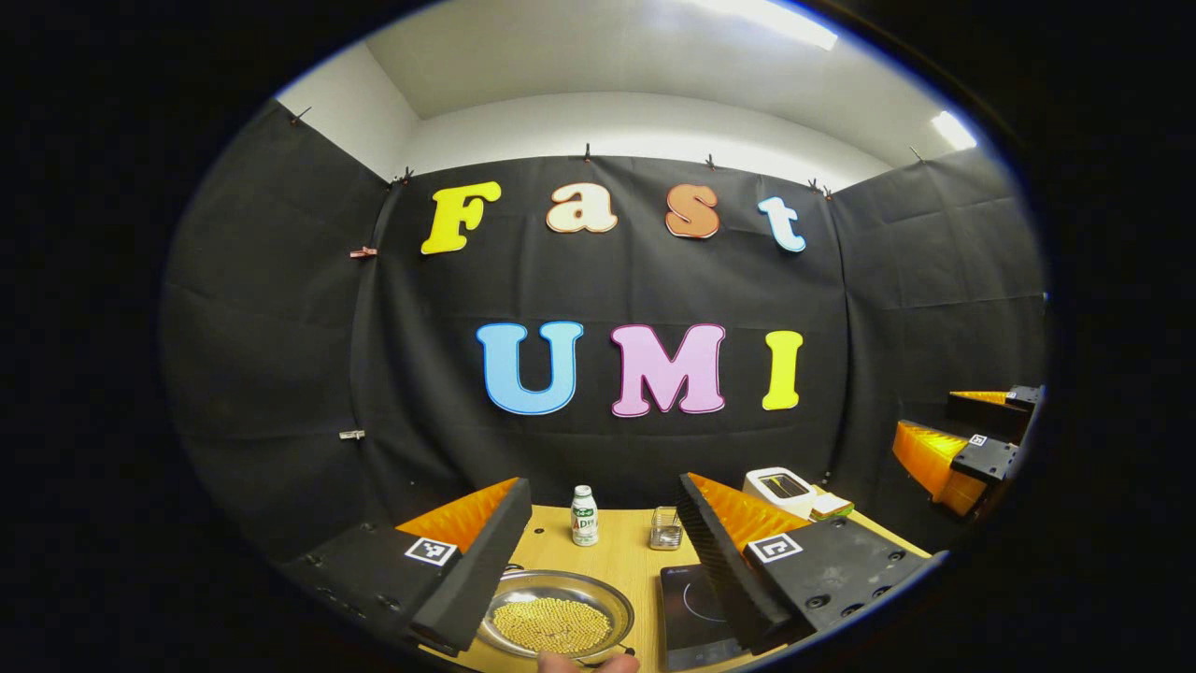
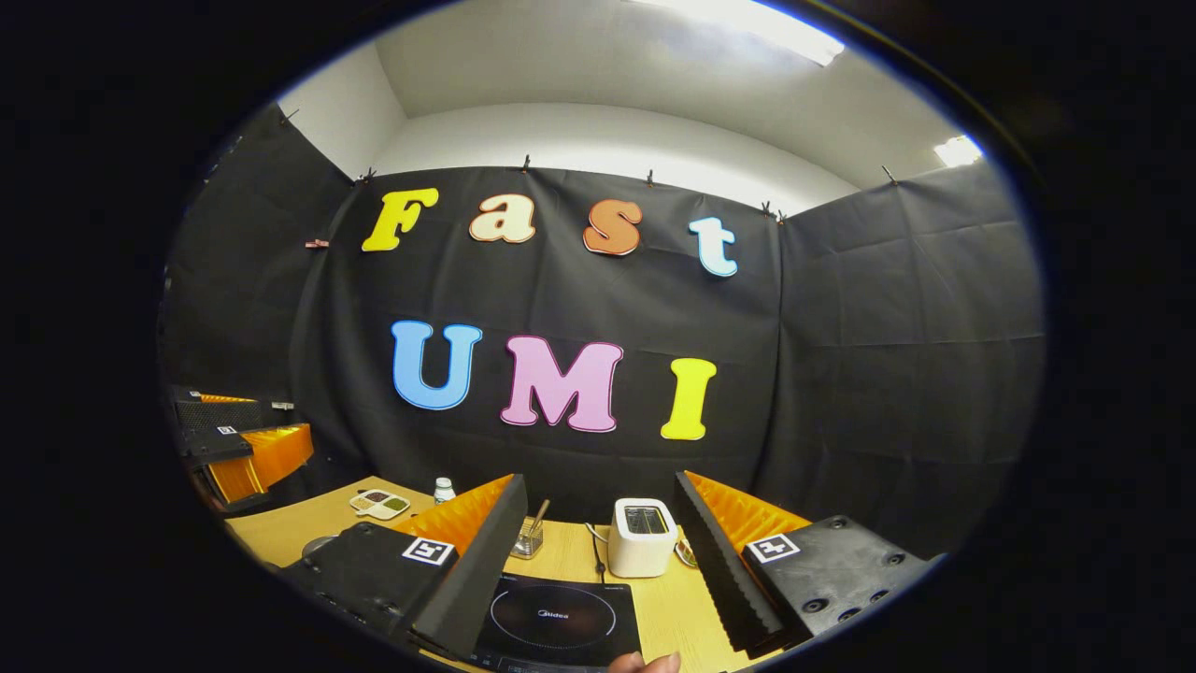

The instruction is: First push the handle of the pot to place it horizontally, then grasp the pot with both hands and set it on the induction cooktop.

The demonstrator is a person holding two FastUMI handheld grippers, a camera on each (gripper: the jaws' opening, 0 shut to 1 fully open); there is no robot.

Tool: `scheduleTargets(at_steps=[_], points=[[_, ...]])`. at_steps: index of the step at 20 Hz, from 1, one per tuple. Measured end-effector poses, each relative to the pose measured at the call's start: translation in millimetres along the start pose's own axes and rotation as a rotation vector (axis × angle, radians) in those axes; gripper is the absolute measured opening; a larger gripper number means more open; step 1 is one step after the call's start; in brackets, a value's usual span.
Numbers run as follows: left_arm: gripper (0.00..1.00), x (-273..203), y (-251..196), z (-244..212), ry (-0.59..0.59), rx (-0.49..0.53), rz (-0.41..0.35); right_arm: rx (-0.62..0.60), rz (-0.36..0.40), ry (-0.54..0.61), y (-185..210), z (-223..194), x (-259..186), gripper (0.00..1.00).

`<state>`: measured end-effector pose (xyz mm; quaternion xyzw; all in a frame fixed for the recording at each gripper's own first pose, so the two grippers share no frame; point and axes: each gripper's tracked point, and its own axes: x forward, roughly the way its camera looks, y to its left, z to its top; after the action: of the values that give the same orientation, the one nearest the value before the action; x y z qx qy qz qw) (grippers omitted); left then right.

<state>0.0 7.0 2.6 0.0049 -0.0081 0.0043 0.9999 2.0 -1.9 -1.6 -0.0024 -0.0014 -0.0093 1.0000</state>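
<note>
We see the pot [image 1: 555, 617], a shallow metal pan with yellowish grains across its bottom, sitting on the wooden surface [image 1: 617, 561] at the near edge of the left gripper view, between the spread fingers of the left tongs [image 1: 598, 561]. Just to its right lies the induction cooktop [image 1: 693, 608], apart from the pot; in the right gripper view the cooktop [image 2: 559, 622] lies bare between the fingers of the right tongs [image 2: 598, 570]. Both tongs are released, jaws wide and gripping nothing. Behind the pot stand a small white bottle [image 1: 584, 516] and a little glass jar [image 1: 665, 529]. A white toaster [image 2: 642, 536] stands behind the cooktop, with a small divided dish [image 2: 380, 504] far to the left. A fingertip [image 1: 589, 663] peeks in at the bottom edge
</note>
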Motion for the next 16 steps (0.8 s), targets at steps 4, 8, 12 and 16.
scheduleTargets(at_steps=[4, 8, 12, 16], points=[[0.94, -3, 0, 2, -0.007, 0.002, -0.005, -0.003, 0.000, -0.001, 0, 0, -2, 0.97], [0.44, -6, -10, 7, -0.006, -0.036, -0.073, 0.003, -0.005, -0.003, -1, 0, -2, 0.97], [0.05, -10, 4, 10, -0.018, 0.007, -0.098, 0.003, -0.012, 0.003, -3, -2, -3, 0.97], [0.07, -11, 15, -31, 0.119, 0.022, -0.161, 0.008, -0.018, 0.014, -5, -7, -5, 0.97]])
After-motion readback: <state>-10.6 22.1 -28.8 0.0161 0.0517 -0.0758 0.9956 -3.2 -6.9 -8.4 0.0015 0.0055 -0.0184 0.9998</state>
